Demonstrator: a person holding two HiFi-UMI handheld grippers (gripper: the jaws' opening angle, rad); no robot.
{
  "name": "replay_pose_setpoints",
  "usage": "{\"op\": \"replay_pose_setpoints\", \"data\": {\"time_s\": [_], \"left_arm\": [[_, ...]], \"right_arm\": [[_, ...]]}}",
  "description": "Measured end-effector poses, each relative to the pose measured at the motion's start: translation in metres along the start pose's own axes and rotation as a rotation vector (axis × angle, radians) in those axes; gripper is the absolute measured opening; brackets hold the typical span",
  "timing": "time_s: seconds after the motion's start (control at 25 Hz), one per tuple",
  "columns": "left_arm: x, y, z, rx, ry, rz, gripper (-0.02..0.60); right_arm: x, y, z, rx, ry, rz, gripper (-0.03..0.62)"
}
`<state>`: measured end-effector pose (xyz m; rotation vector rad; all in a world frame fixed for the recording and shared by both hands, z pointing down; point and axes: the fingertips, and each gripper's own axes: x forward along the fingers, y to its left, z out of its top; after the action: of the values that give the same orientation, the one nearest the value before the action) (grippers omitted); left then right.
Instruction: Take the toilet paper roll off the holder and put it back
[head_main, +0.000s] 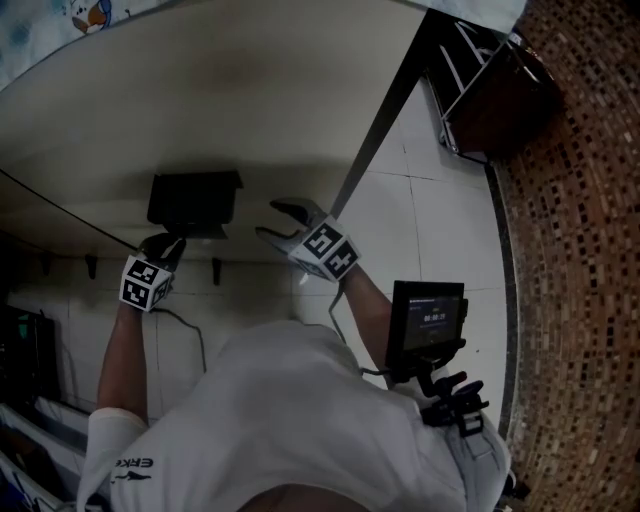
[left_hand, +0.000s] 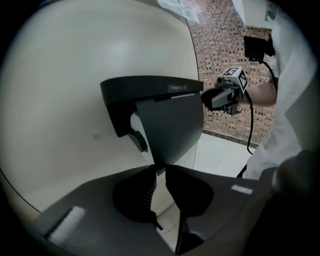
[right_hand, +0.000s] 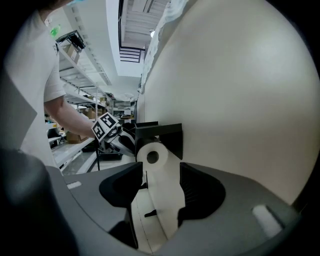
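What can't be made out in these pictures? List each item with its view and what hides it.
Left gripper view: most of the roll, behind the lid of the holder.
Head view: the whole roll, under the holder, in a dark picture.
Right gripper view: the lower end of the paper tail, behind the body of the right hand-held gripper.

- A smooth, pale cream wall panel (head_main: 250, 90) filled the background.
- White floor tiles (head_main: 430, 220) met a brown mosaic-tiled surface (head_main: 580, 250).
- A small black screen on a mount (head_main: 428, 318) sat low down.
- A thin black cable (head_main: 60, 210) crossed the panel.
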<state>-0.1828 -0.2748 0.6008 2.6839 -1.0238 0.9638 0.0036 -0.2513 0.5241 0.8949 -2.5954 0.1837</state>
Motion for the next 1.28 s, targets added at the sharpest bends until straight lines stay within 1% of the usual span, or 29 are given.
{"op": "replay_pose_setpoints", "data": {"time_s": [0.16, 0.32, 0.48, 0.52, 0.68, 0.84, 0.96, 1.12, 1.28], "left_arm": [[-0.001, -0.002, 0.002, -0.007, -0.009, 0.010, 0.060], [0.002, -0.001, 0.006, -0.018, -0.013, 0.024, 0.060], [0.003, -0.004, 0.015, -0.047, -0.062, 0.029, 0.063], [0.000, -0.005, 0.015, -0.059, -0.076, 0.034, 0.066], [-0.015, -0.008, 0.007, -0.141, -0.151, 0.085, 0.094], [-0.034, -0.007, -0.001, -0.192, -0.223, 0.153, 0.094], [-0.056, -0.013, -0.003, -0.236, -0.299, 0.200, 0.091], [-0.085, -0.029, 0.005, -0.257, -0.401, 0.231, 0.057], [-0.114, -0.046, 0.013, -0.282, -0.487, 0.264, 0.026]], "right_arm": [[-0.004, 0.005, 0.003, -0.010, -0.005, -0.037, 0.233], [-0.008, 0.002, 0.007, -0.043, -0.011, -0.101, 0.199], [-0.013, 0.004, 0.014, -0.057, -0.024, -0.131, 0.136], [-0.014, 0.007, 0.014, -0.058, -0.024, -0.138, 0.132], [-0.016, 0.022, 0.012, -0.064, -0.015, -0.180, 0.099], [-0.016, 0.036, 0.015, -0.072, -0.018, -0.233, 0.063], [-0.018, 0.049, 0.016, -0.072, -0.025, -0.277, 0.038], [-0.021, 0.067, 0.019, -0.066, -0.040, -0.331, 0.018], [-0.026, 0.086, 0.024, -0.081, -0.054, -0.359, 0.015]]}}
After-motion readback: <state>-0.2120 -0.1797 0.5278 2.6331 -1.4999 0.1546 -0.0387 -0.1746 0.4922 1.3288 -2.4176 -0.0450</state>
